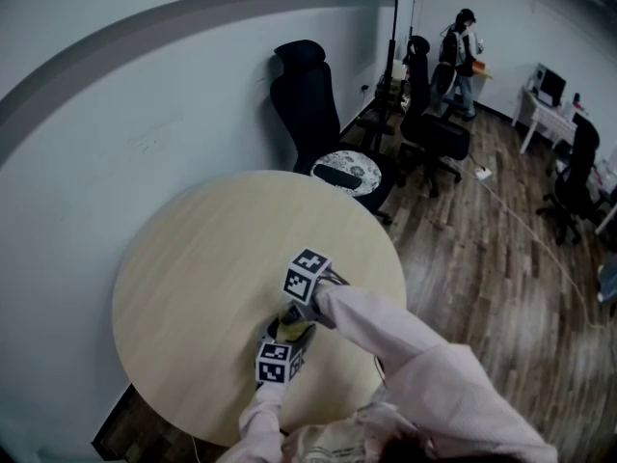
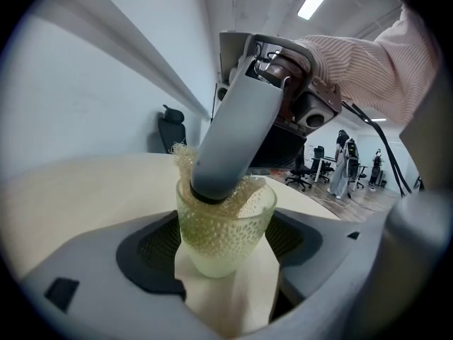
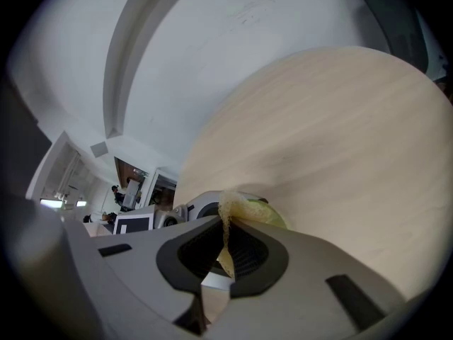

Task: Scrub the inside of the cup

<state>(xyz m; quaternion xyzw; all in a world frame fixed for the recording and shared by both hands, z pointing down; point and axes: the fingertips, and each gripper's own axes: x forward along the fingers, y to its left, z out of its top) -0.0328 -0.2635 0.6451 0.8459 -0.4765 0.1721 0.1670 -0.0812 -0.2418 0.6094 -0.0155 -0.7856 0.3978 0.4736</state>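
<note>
1. Risk: my L claw [image 2: 225, 257] is gripping the cup [image 2: 226, 225] by its sides, jaws spread wide. I'm pushing in at a slant, so the cup could tip or twist out.
2. Risk: my R claw [image 3: 223, 253] is pinching the mesh scrubber [image 2: 182, 156] on a thin fold. The fold could slip free inside the cup.
3. The cup is standing upright over the desk [image 1: 212, 258], near my edge. Can't tell if it's touching.
4. Pose: R forearm is coming steeply down from above-right of the cup, w/ the claw nose inside the rim. L forearm is reaching in low on the cup's near side.
</note>
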